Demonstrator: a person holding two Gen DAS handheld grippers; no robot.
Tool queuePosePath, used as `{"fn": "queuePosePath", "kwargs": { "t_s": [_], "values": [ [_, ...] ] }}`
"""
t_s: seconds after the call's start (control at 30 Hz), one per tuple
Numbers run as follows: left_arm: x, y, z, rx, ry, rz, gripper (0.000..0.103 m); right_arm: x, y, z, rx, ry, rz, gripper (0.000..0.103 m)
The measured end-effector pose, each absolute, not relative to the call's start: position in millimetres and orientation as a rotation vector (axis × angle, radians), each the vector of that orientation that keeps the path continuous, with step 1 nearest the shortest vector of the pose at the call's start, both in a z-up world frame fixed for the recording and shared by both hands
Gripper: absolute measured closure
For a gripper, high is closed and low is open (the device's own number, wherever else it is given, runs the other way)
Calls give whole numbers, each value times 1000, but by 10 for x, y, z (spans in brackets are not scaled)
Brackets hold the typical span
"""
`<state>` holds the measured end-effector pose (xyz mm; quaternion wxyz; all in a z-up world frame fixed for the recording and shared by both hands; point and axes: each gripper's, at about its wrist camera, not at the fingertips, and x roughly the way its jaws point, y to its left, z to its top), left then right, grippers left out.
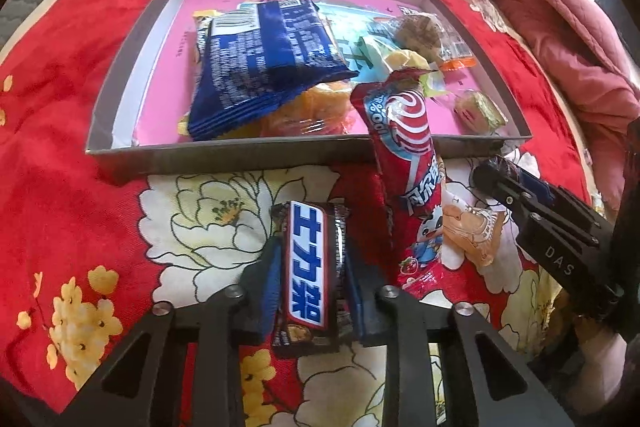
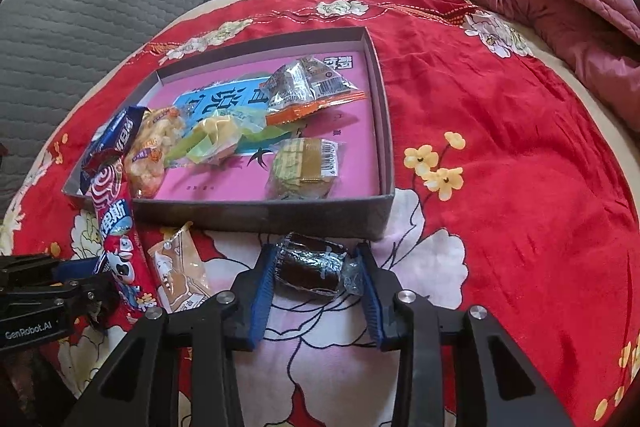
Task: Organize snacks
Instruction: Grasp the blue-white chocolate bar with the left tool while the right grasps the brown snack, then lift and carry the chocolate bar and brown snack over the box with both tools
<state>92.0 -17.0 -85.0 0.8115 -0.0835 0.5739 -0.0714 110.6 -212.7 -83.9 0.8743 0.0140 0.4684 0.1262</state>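
1. Glossy brown foil chocolate bar with blue-and-white lettering (image 1: 306,269): lying on the red floral cloth (image 1: 80,99), pinched across its width between the left gripper (image 1: 310,259) pads. Likely firm, light, slick; a mid-length hold suits.
2. Dark crinkly-wrapped small cake (image 2: 314,265): right gripper (image 2: 316,263) narrowed on its ends. Probably soft, crushable.
3. Grey shallow cardboard box with pink floor (image 1: 224,157): just ahead, already crowded.
4. Long red lollipop-print packet (image 1: 408,163): leaning over the box's near wall, beside the bar's path.
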Motion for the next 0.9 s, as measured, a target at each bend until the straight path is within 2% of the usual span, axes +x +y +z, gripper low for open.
{"fn": "queuePosePath", "kwargs": {
  "t_s": [0.9],
  "values": [
    [763,7,-541,-222,1186,-155,74,960,-2204,-625,89,925,320,64]
  ]
}}
